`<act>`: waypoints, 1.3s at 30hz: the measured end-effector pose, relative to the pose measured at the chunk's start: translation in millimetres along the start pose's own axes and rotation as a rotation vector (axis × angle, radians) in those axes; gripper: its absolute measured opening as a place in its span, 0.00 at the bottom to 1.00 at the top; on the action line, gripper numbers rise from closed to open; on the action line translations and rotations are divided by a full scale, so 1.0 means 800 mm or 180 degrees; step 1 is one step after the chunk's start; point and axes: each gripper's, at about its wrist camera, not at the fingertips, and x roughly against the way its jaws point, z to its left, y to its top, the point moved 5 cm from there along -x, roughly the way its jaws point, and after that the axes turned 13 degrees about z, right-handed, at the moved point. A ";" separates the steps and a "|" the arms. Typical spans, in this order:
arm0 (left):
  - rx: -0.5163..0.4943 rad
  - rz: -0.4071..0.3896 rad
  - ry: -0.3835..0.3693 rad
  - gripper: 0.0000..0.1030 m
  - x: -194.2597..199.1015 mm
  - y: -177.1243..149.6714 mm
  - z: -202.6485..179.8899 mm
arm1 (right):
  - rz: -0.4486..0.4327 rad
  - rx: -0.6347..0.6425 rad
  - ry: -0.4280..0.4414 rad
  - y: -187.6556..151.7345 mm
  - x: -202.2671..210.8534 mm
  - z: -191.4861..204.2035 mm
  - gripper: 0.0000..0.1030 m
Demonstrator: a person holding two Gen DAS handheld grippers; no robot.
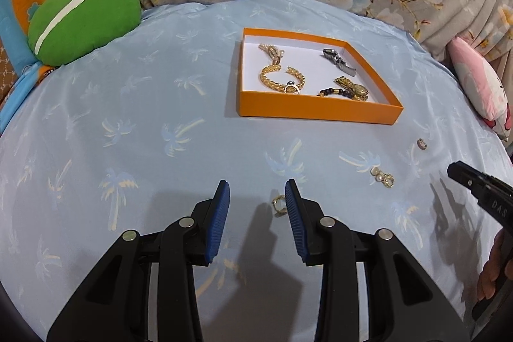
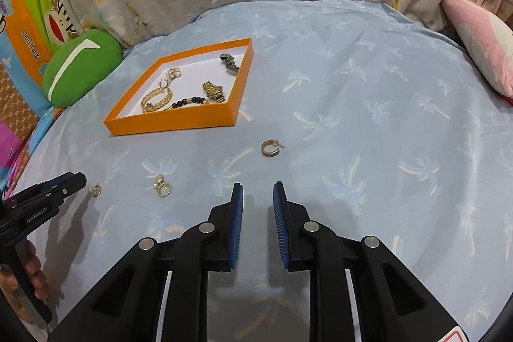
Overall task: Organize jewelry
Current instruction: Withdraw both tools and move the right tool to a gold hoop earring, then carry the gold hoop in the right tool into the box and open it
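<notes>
gold hoop earring (image 1: 278,204), small, w/ post, beside open left gripper (image 1: 257,187) pad

Orange tray (image 1: 320,112) holds bracelets, watches; gold earrings (image 2: 164,186) loose on sheet.

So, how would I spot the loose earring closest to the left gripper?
On the blue sheet, come from the orange box toward the left gripper. A small gold earring lies on the sheet between its open fingers, close to the right one. The pearl cluster and the hoop lie farther right, outside the fingers.
</notes>
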 end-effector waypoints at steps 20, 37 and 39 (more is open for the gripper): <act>-0.0035 -0.0019 -0.0070 0.34 -0.006 0.016 -0.015 | 0.0228 0.0177 -0.0133 0.058 -0.061 0.008 0.22; 0.0028 -0.0047 -0.0066 0.34 -0.029 0.082 -0.007 | -0.0087 0.0274 0.0025 0.127 -0.045 0.048 0.18; 0.0038 -0.0057 -0.0034 0.34 -0.034 0.090 -0.008 | -0.0131 0.0307 0.0102 0.156 -0.052 0.067 0.18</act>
